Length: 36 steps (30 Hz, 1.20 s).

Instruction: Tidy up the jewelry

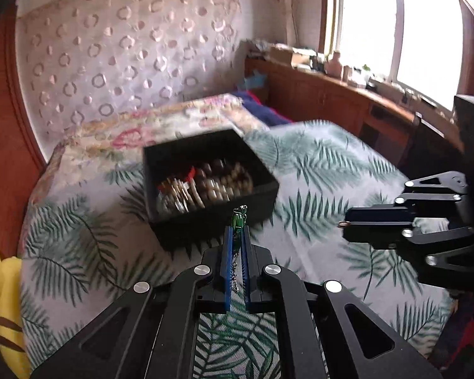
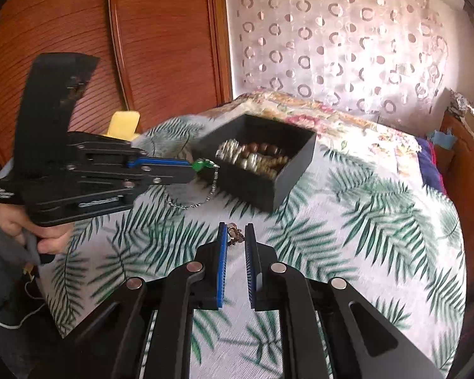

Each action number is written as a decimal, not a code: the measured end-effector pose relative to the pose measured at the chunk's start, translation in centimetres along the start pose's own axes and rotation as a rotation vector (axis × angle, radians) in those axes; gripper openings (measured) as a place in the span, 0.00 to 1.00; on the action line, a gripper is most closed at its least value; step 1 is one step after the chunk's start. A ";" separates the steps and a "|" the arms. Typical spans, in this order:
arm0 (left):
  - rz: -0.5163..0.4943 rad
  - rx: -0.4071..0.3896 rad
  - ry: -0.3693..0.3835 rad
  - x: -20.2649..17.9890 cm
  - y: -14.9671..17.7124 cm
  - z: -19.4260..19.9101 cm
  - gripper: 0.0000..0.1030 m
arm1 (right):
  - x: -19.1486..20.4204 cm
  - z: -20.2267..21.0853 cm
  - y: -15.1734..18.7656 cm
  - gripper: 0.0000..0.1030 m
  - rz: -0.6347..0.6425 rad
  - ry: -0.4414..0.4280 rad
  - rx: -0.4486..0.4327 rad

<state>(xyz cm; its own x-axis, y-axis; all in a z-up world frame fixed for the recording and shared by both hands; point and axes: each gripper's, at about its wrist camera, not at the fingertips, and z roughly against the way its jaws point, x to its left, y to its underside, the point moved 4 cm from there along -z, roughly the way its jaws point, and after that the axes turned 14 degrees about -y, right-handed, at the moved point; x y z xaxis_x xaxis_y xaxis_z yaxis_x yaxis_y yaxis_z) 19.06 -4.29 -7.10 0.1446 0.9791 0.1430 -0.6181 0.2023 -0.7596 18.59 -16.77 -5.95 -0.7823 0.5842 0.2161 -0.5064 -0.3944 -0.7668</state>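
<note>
We hold two pieces above the bed, and most of the risk lies in how little of each is actually pinched. Our left gripper point(image 1: 236, 232) is pressed together on a green pendant point(image 1: 238, 218) at the very tips, its silver chain point(image 2: 205, 194) sagging in a loose loop below, near the near left corner of the black box point(image 2: 252, 161). If we swing toward the box too briskly, we judge that the loop could catch on the near wall of the box and tug the pendant out of the pads, or simply drag outside while the pendant goes in. Our right gripper point(image 2: 236, 238) sits nearer to us and to the right, its fingers closed down on a small brownish, gold-toned piece point(image 2: 235, 237) right at the tips; in the left wrist view only a tiny ring point(image 1: 342, 224) pokes out. We cannot tell what it is, and so shallow a hold could let it fall onto the leaf-print bedspread point(image 2: 363, 221), where a small thing may be hard to find against the busy pattern. The box already holds brown beads point(image 2: 262, 151) and silvery pieces point(image 2: 230, 151), so a dropped chain may tangle among them. The box also rests on soft bedding, so a knock from either tool could tip or shift it.
</note>
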 end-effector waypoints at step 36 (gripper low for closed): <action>0.091 -0.016 -0.061 4.1 -7.2 -4.6 0.05 | -5.5 -5.2 -6.8 0.30 -0.102 -0.016 -0.029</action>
<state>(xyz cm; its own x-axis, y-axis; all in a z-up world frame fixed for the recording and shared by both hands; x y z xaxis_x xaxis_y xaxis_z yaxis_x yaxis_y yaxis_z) 27.63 -1.85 -3.95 0.0410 0.9930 0.1106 -0.6144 0.1123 -0.7809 28.21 -13.66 -5.05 -0.7332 0.6087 0.3034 -0.5732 -0.3131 -0.7572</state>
